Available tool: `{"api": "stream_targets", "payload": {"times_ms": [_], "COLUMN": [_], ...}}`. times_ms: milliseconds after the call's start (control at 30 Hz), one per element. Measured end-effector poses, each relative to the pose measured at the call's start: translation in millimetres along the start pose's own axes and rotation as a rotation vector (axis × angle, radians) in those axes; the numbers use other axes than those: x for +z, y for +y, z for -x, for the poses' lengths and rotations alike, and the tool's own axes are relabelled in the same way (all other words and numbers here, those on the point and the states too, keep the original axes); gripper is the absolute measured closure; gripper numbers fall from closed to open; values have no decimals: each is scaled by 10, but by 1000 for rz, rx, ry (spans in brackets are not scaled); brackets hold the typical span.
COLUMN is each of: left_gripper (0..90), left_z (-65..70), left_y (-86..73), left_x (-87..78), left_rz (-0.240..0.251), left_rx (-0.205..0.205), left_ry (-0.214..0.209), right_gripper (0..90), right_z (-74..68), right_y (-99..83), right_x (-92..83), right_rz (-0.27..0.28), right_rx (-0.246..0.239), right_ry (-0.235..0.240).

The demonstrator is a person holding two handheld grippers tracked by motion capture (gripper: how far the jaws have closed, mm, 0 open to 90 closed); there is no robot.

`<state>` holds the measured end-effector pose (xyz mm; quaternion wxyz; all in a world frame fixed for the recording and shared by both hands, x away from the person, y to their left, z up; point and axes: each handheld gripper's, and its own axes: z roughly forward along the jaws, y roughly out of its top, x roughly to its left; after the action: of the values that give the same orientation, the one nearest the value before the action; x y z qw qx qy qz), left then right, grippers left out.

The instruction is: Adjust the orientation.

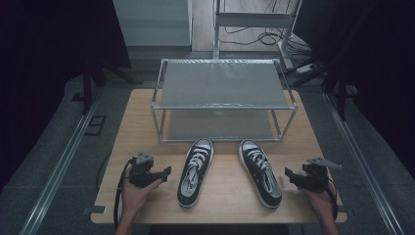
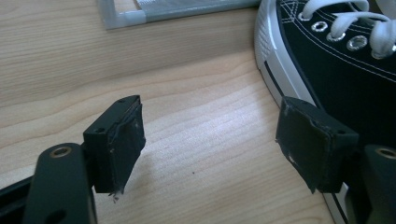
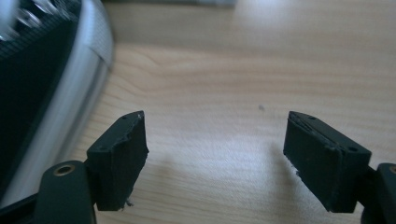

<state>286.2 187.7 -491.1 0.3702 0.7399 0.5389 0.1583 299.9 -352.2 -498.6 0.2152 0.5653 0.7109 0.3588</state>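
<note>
Left gripper (image 1: 165, 172): held in a hand at the near left of the table (image 1: 225, 196); jaws are spread wide, nothing is gripped, bare wood is seen between them. Left shoe (image 1: 195, 171), black canvas with white laces and sole: placed just beside this gripper, off its right jaw, not touched.

Right gripper (image 1: 289, 175): held at the near right; jaws are likewise set wide apart and nothing is gripped. Right shoe (image 1: 260, 173): laid just beside it, off its left jaw, apart from the pads.

Metal rack (image 1: 222, 100), two shelves: stood beyond both grippers, behind the shoes.
</note>
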Motion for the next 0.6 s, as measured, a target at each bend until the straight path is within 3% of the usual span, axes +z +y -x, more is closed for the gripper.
{"api": "stream_targets", "payload": {"times_ms": [67,100,133,167,233,267,333,367,467,500,533,600], "left_gripper": [241,242,242,242,244,243,244,244,248,248,247,247], "left_z": [5,6,6,9,26,50,66,85,119,129,144,173], "left_y": [7,12,12,14,24,40,49,60,79,85,94,104], "left_x": [-26,-42,-42,-50,-68,-97,-115,-138,-177,-183,-190,-206], "left_rz": [9,8,8,8,2,3,8,12,19,18,11,9], "left_rx": [-1,-3,-3,0,5,9,12,17,22,23,30,39], "left_ry": [5,-4,-4,-5,-9,-12,-16,-20,-28,-31,-33,-37], "right_gripper": [287,340,340,399,434,508,535,607,691,691,721,813], "right_z": [-36,-108,-108,-195,-240,-342,-386,-550,-752,-752,-829,-1104], "right_y": [38,96,96,144,163,210,231,287,341,341,352,356], "right_x": [-64,-170,-170,-256,-296,-373,-402,-473,-491,-491,-481,-435], "right_rz": [32,71,71,91,106,130,133,139,140,140,129,101], "right_rx": [-1,-14,-14,-44,-56,-67,-77,-115,-163,-163,-173,-222], "right_ry": [19,65,65,111,132,196,218,267,357,357,389,454]}}
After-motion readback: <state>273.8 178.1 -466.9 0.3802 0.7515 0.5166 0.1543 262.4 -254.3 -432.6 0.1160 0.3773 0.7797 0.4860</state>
